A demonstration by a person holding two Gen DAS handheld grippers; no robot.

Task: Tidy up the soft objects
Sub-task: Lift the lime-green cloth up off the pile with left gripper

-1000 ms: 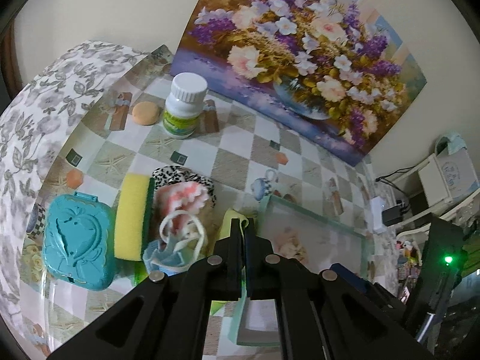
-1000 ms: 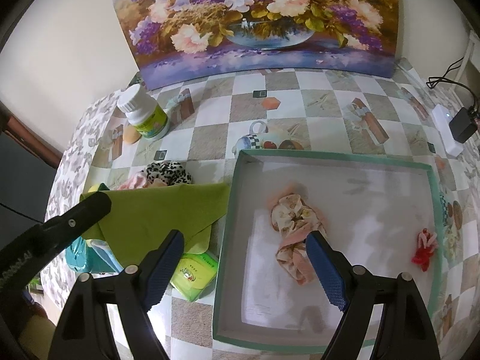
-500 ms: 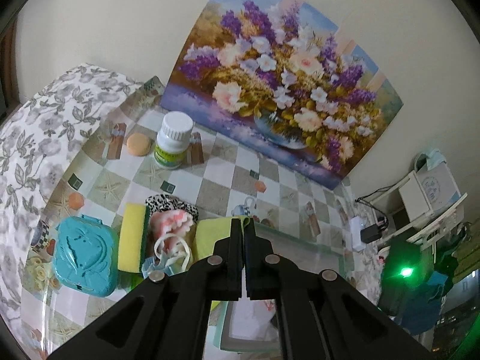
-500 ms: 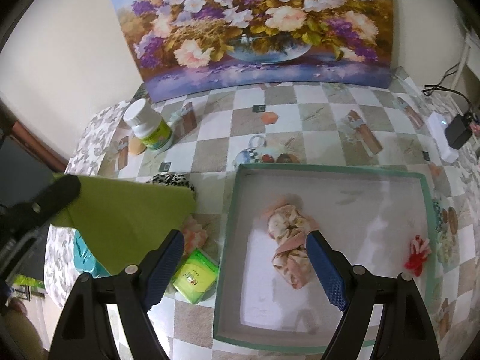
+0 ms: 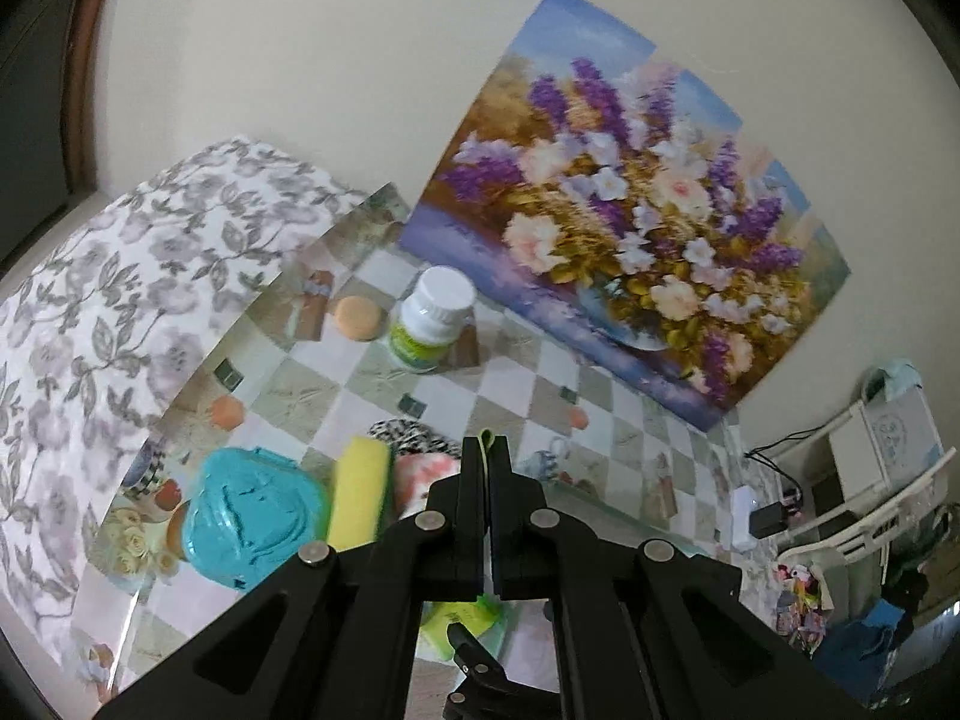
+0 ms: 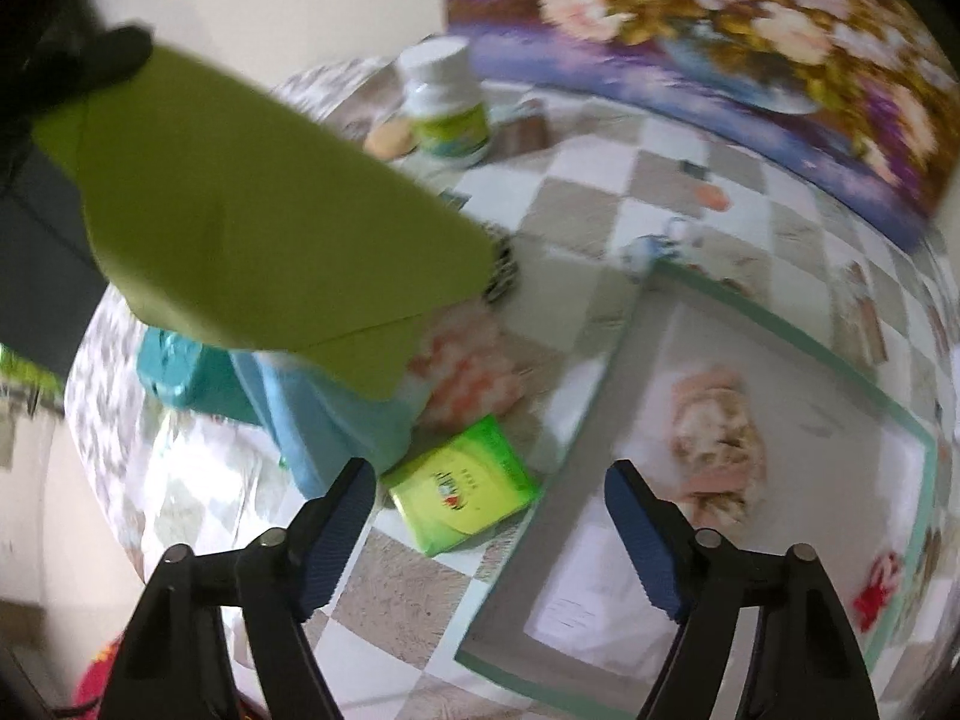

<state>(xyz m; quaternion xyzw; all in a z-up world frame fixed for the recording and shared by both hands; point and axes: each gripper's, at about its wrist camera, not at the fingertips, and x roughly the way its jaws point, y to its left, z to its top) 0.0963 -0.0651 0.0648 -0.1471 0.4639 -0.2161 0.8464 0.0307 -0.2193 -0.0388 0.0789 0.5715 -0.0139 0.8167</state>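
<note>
The checkered, glossy worktop [image 6: 600, 192] spreads under both my grippers, with a large flower painting [image 5: 630, 228] leaning on the wall behind it. On the worktop's right lies a shallow white tray with a green rim [image 6: 780, 330], and a crumpled peach floral fabric piece [image 6: 717, 438] rests inside it. My left gripper [image 5: 485, 450] is clamped tight on the edge of a flat lime-green cloth [image 6: 252, 210], which hangs lifted above the clutter left of the tray. My right gripper [image 6: 489, 516] stands wide with nothing between its blue pads; its jaws have just been closing a little. Just beyond it lies a small green tissue packet [image 6: 462, 495], beside the tray's left rim. A white-capped bottle [image 5: 429, 324] stands near the painting.
</note>
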